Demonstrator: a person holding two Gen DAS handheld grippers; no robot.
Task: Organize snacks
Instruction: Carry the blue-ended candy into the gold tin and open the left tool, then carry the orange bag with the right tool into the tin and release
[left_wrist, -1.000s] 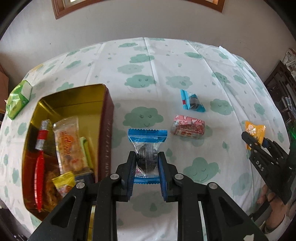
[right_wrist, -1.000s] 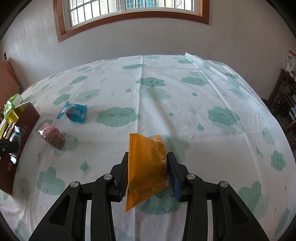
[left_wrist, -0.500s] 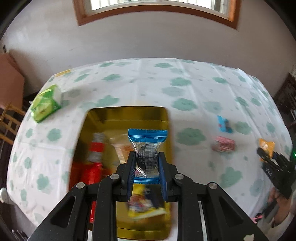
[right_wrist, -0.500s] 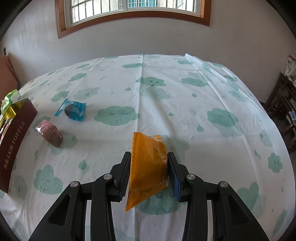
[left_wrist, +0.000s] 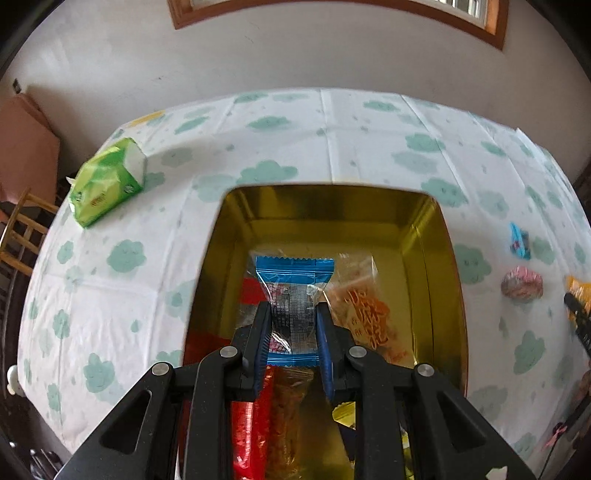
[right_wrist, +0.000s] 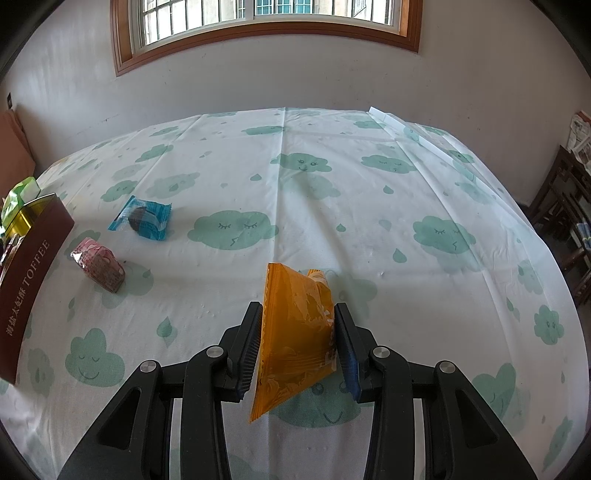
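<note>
Your left gripper (left_wrist: 291, 325) points steeply down over the open gold tin (left_wrist: 439, 258), clamped on a blue-ended cookie packet (left_wrist: 293, 291) held above the snacks inside. Your right gripper (right_wrist: 297, 332) tilts down over the table (right_wrist: 369, 206), pinching an orange packet (right_wrist: 295, 332) upright. A blue packet (right_wrist: 142, 218) and a pink packet (right_wrist: 99, 264) lie near the tin.

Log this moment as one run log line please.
left gripper: shut on blue-wrapped snack, over gold tin | right gripper: shut on orange packet, above tablecloth
</note>
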